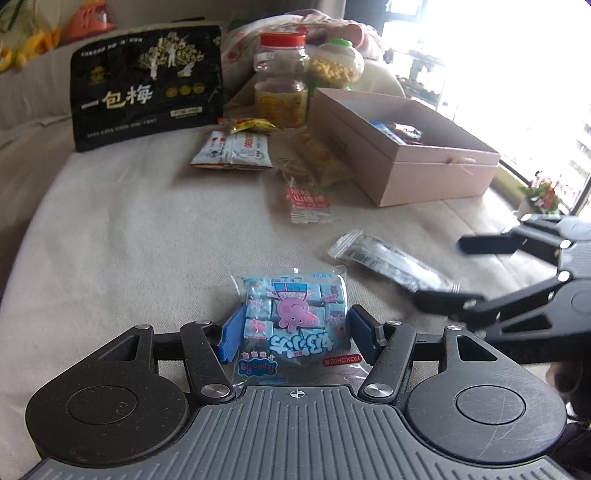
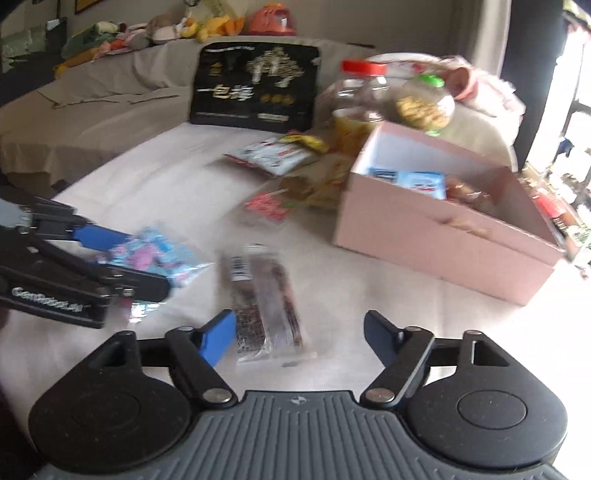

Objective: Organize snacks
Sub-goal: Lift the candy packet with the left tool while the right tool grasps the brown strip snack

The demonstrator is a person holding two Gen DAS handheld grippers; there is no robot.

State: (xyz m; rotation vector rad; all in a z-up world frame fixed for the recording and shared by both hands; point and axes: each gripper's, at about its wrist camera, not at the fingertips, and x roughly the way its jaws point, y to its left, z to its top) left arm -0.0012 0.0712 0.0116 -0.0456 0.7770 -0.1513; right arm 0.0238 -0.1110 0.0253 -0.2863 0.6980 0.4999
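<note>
A blue Peppa Pig candy bag (image 1: 293, 317) lies between the fingers of my left gripper (image 1: 293, 334); both blue pads touch its sides. It also shows in the right wrist view (image 2: 159, 254). A dark clear-wrapped snack bar (image 2: 264, 299) lies on the beige sheet, just ahead of my open, empty right gripper (image 2: 299, 332). The bar also shows in the left wrist view (image 1: 391, 264), with my right gripper (image 1: 469, 269) open around its near end. A pink open box (image 2: 436, 236) holds several snacks at the right.
A black plum bag (image 1: 147, 85), a red-lidded jar (image 1: 280, 77) and a green-lidded jar (image 1: 336, 66) stand at the back. Loose packets (image 1: 232, 149) and a red-and-white candy (image 1: 308, 201) lie left of the box (image 1: 436, 170). Plush toys (image 2: 166, 26) line the far edge.
</note>
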